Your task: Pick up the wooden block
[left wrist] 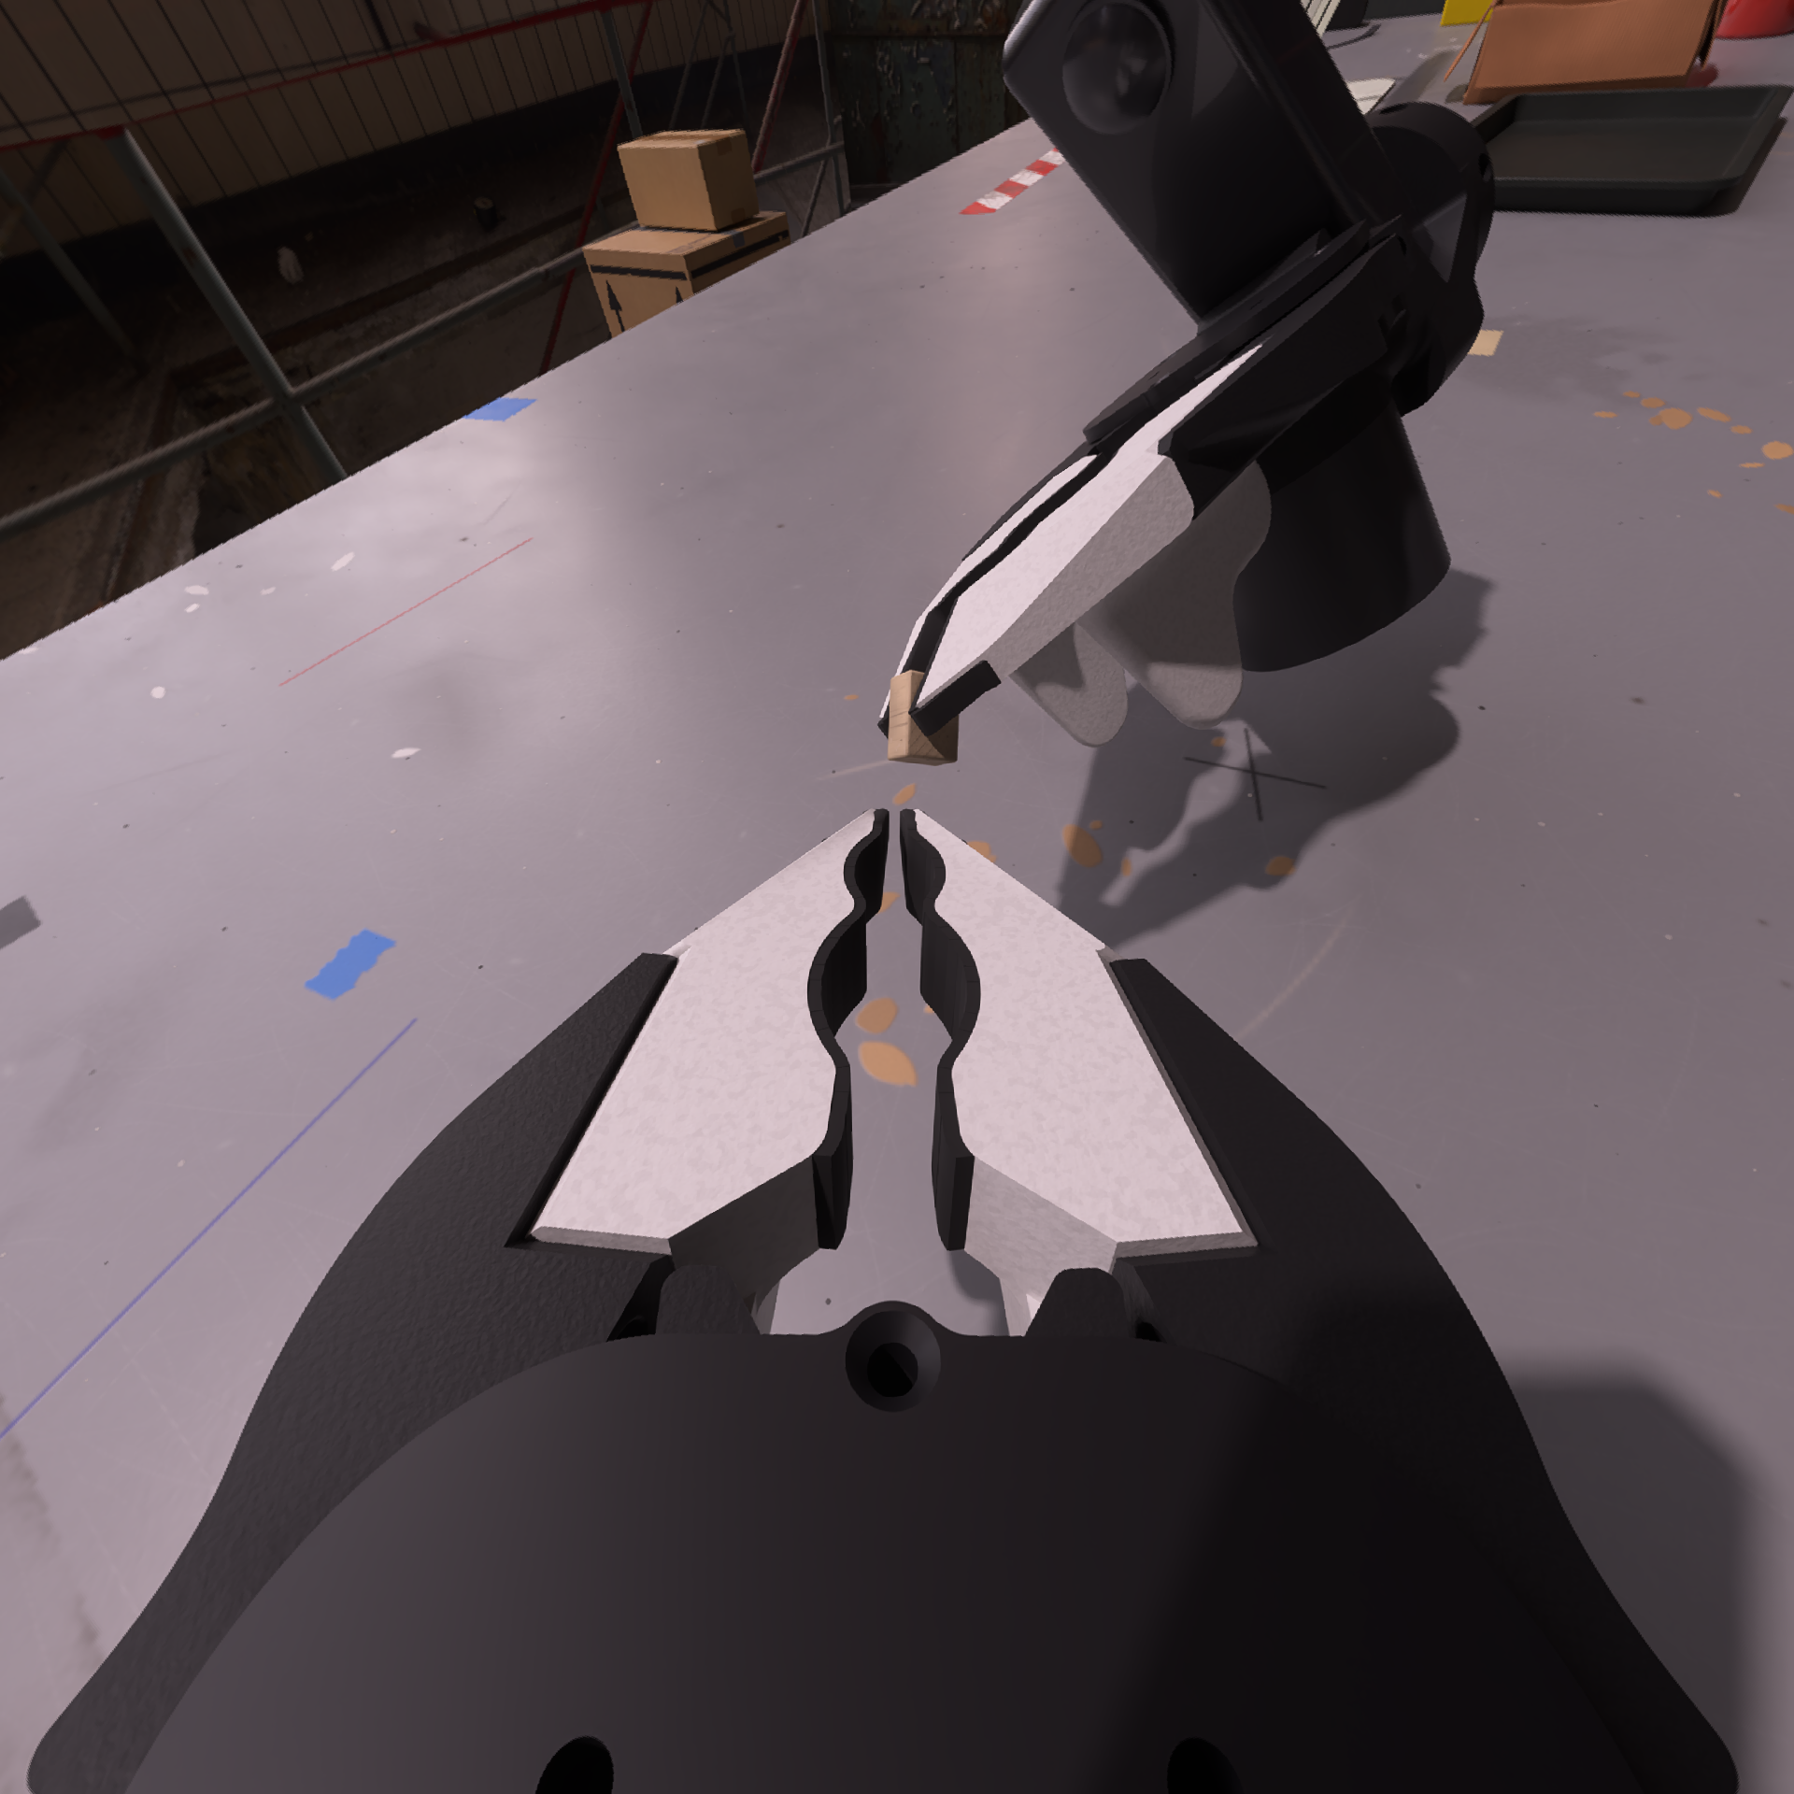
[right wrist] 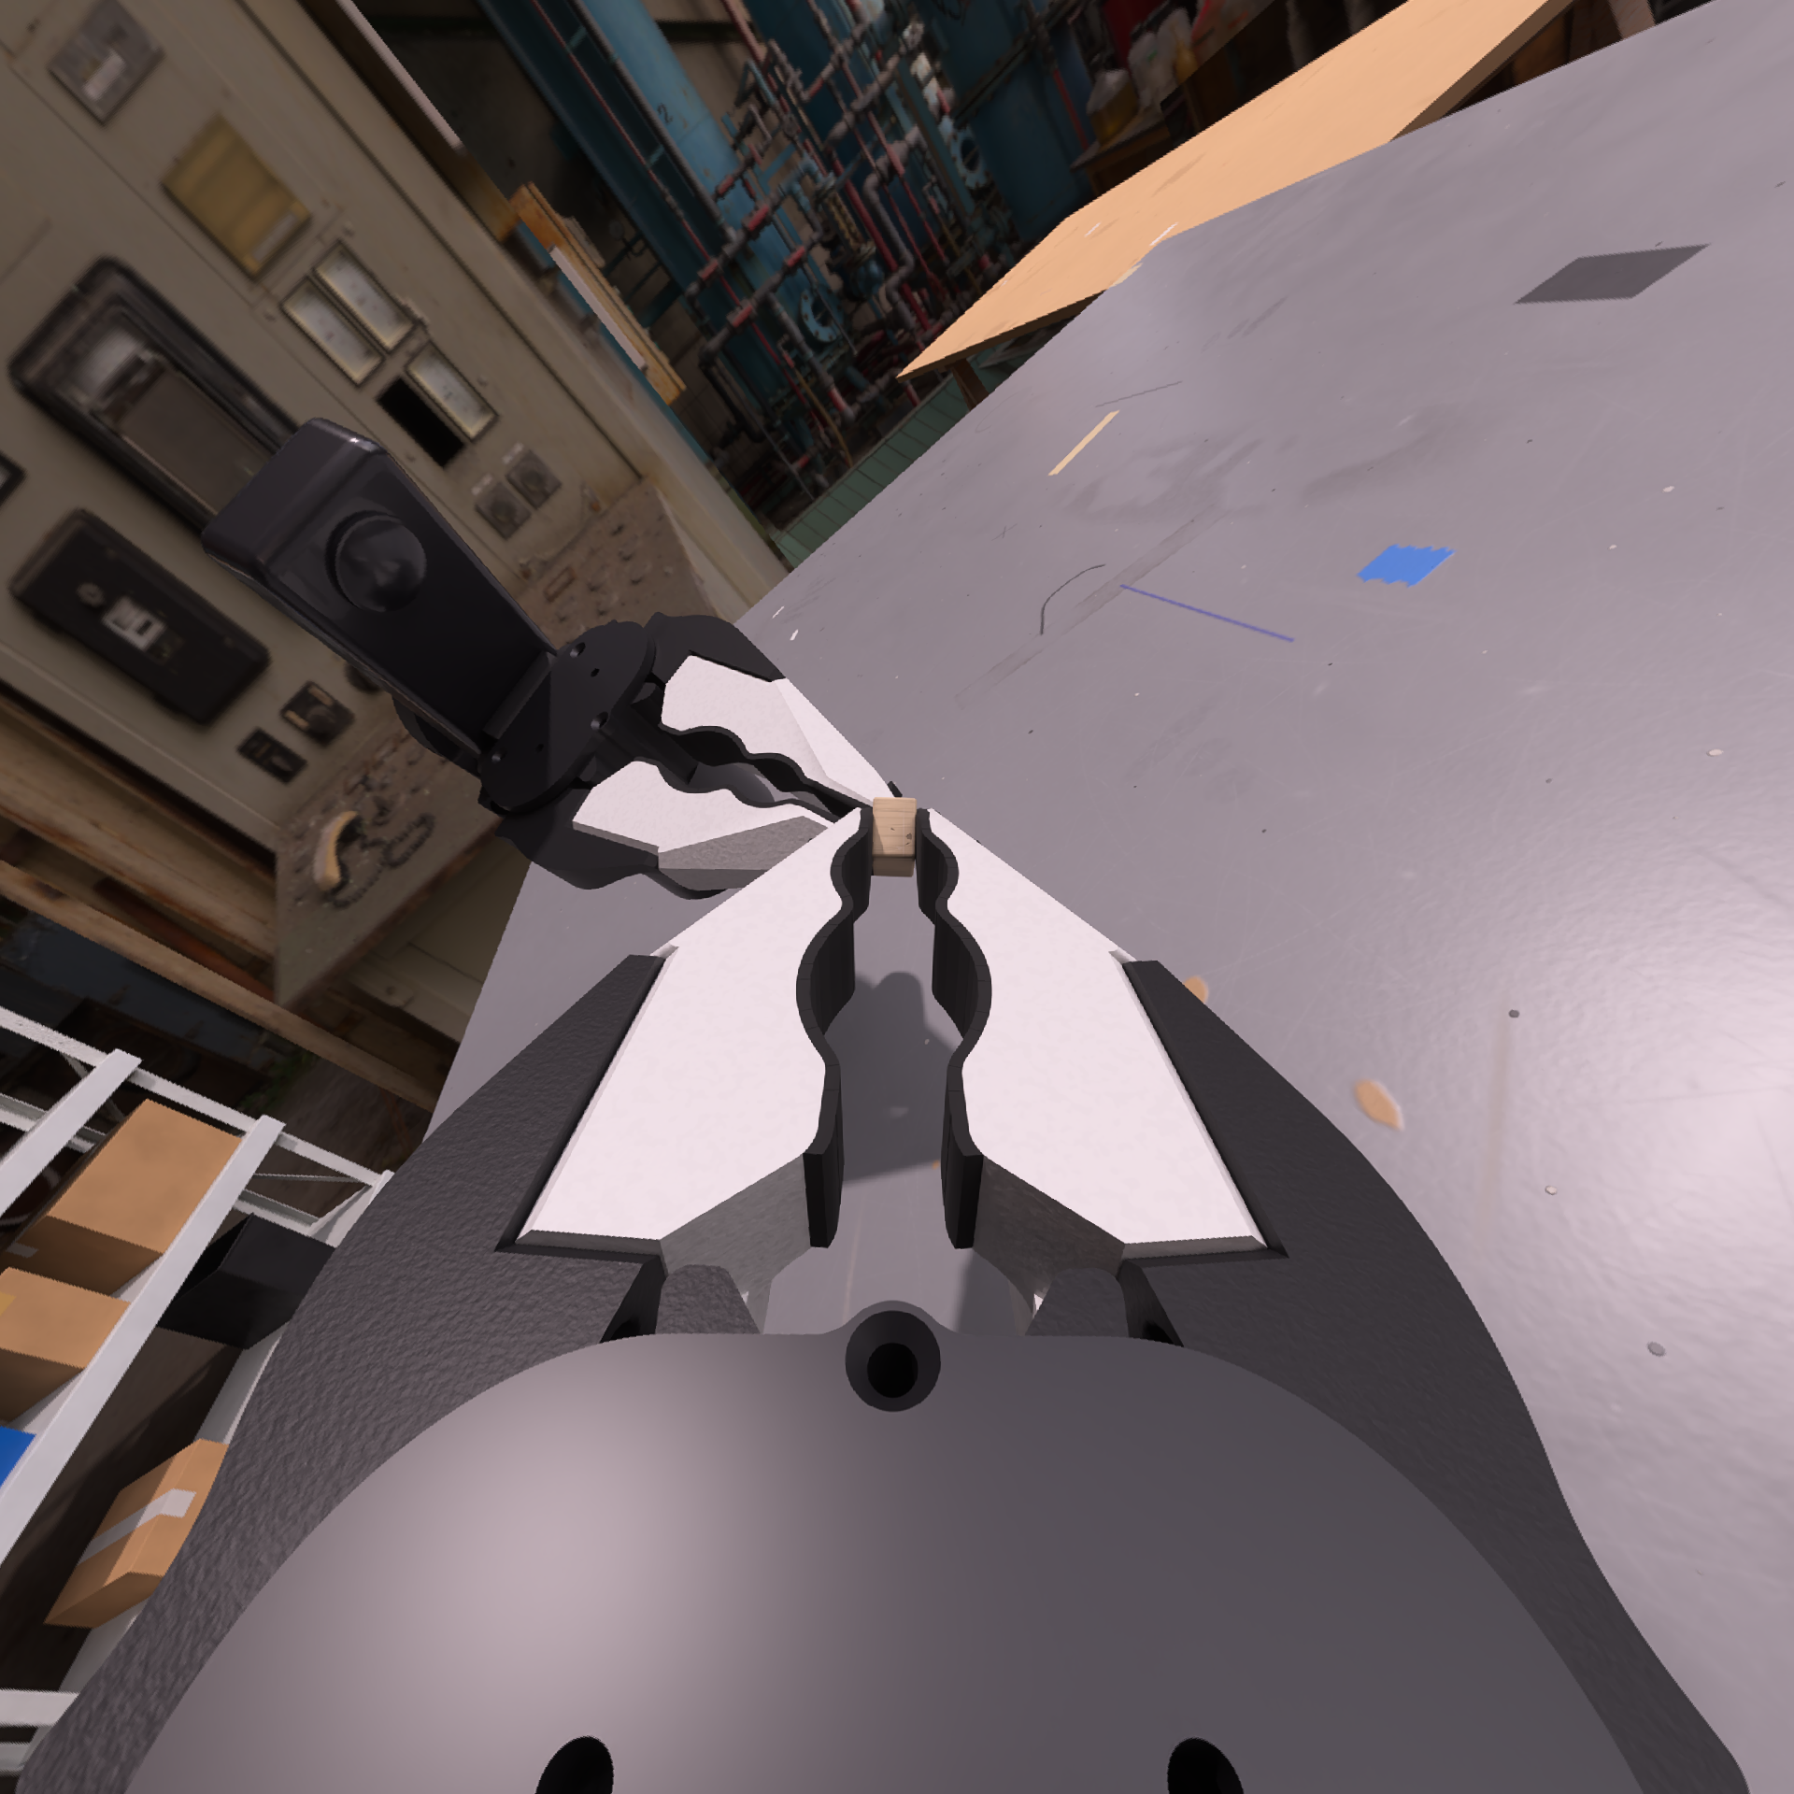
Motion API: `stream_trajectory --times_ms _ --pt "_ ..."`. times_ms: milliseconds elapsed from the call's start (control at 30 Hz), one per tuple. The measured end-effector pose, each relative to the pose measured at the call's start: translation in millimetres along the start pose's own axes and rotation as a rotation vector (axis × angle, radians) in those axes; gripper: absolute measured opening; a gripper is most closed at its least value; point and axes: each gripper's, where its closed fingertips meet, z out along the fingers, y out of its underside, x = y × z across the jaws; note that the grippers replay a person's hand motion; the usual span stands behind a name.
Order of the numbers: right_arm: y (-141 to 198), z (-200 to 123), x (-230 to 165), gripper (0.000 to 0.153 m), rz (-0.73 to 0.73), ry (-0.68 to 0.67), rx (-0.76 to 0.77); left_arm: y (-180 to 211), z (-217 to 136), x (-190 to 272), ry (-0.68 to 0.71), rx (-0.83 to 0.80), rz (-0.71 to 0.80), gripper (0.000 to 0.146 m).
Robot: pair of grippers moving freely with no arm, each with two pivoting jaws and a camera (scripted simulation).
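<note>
Left wrist view: the left gripper [left wrist: 895, 813], clenched and empty, points at the wooden block [left wrist: 916, 726] just beyond. Right wrist view: the right gripper [right wrist: 891, 837] pinches it above the table [right wrist: 1456, 777]. Grasp made; next, probably a steady lift.

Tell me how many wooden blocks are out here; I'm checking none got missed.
1. The wooden block sits pinched at the fingertips of the right gripper, just ahead of the left gripper. None shows elsewhere on the grey table, though the grippers hide part of it.
</note>
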Motion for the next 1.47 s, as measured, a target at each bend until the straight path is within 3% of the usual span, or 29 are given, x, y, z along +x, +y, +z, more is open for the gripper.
stream_trajectory --times_ms 167,367,633,1167,1467 --pt "1 0 -1 0.008 -0.013 0.001 -0.001 0 0 1 -0.012 0.002 0.048 0.002" --pt "6 0 -1 0.008 -0.027 -0.015 -0.051 3 -3 1 -0.041 -0.045 0.249 0.002" --pt "7 0 -4 0.008 -0.014 -0.056 -0.069 1 -5 3 -0.036 -0.04 0.363 0.002" --pt "-9 -8 -18 0.008 0.078 -0.19 0.06 -22 -7 7 -0.036 0.087 0.303 0.002" --pt "-10 -10 -23 0.008 0.097 -0.231 0.072 -26 -8 9 -0.027 0.09 0.359 0.002"
